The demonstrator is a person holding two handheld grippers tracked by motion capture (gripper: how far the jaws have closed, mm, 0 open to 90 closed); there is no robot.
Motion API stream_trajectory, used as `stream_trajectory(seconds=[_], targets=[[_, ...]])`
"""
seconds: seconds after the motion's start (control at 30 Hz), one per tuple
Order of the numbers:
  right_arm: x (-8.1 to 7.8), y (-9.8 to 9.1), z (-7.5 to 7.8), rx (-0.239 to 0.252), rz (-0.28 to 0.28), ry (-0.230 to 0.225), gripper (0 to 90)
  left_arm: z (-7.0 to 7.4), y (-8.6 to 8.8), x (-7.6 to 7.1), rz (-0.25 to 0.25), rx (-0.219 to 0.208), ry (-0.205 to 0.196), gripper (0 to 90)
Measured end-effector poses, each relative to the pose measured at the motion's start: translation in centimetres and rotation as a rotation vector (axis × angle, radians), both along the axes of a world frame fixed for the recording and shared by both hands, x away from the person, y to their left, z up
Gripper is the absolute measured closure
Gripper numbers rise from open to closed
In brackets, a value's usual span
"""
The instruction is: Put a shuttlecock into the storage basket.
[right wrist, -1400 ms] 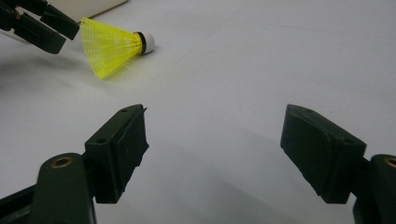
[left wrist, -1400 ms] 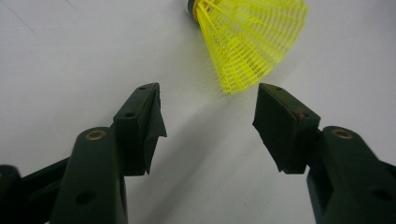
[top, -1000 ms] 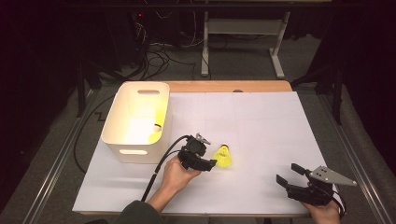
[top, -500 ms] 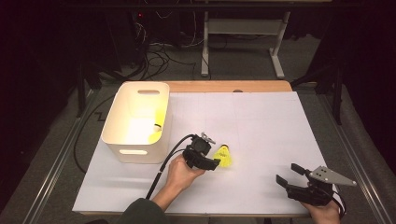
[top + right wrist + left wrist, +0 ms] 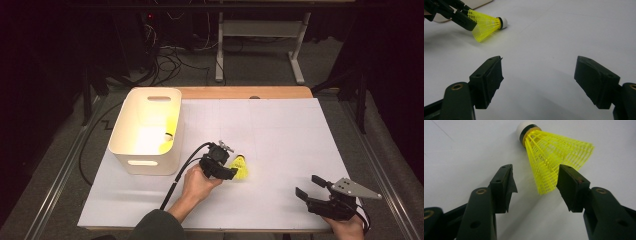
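A yellow plastic shuttlecock [image 5: 239, 165] with a white cork lies on its side on the white sheet [image 5: 280, 130], near the middle. My left gripper [image 5: 231, 169] is open right at it. In the left gripper view the skirt of the shuttlecock [image 5: 551, 157] reaches between the tips of the left gripper [image 5: 536, 173], the cork pointing away, and the pads do not touch it. My right gripper [image 5: 308, 186] stands open and holds nothing at the front right of the sheet. The right gripper view looks past the right gripper [image 5: 539, 75] to the shuttlecock [image 5: 486, 25] farther off.
A white bin [image 5: 142, 162] with handle slots stands at the left of the sheet, with something yellow [image 5: 167, 141] inside against its right wall. The left gripper's cable [image 5: 182, 167] runs past the bin's front corner. A wooden table edge [image 5: 240, 92] lies behind the sheet.
My left gripper has crept a little to the right, closer onto the shuttlecock's skirt. The shuttlecock and the right gripper have stayed where they were.
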State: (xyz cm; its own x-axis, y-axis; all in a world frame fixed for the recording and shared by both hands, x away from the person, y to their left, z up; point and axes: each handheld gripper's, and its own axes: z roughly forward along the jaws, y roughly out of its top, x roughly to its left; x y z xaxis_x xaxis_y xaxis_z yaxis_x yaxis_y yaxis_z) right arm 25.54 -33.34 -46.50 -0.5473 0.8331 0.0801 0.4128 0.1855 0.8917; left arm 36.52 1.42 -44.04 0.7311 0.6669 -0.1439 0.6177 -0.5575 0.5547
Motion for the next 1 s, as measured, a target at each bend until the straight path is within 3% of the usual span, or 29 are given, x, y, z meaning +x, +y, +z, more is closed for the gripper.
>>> stream_trajectory(seconds=[1.0], targets=[[0.06, -0.05, -0.03, 0.003, -0.001, 0.002, 22.9, -0.56, -0.31, 0.55, 0.034, 0.026, 0.007, 75.9]])
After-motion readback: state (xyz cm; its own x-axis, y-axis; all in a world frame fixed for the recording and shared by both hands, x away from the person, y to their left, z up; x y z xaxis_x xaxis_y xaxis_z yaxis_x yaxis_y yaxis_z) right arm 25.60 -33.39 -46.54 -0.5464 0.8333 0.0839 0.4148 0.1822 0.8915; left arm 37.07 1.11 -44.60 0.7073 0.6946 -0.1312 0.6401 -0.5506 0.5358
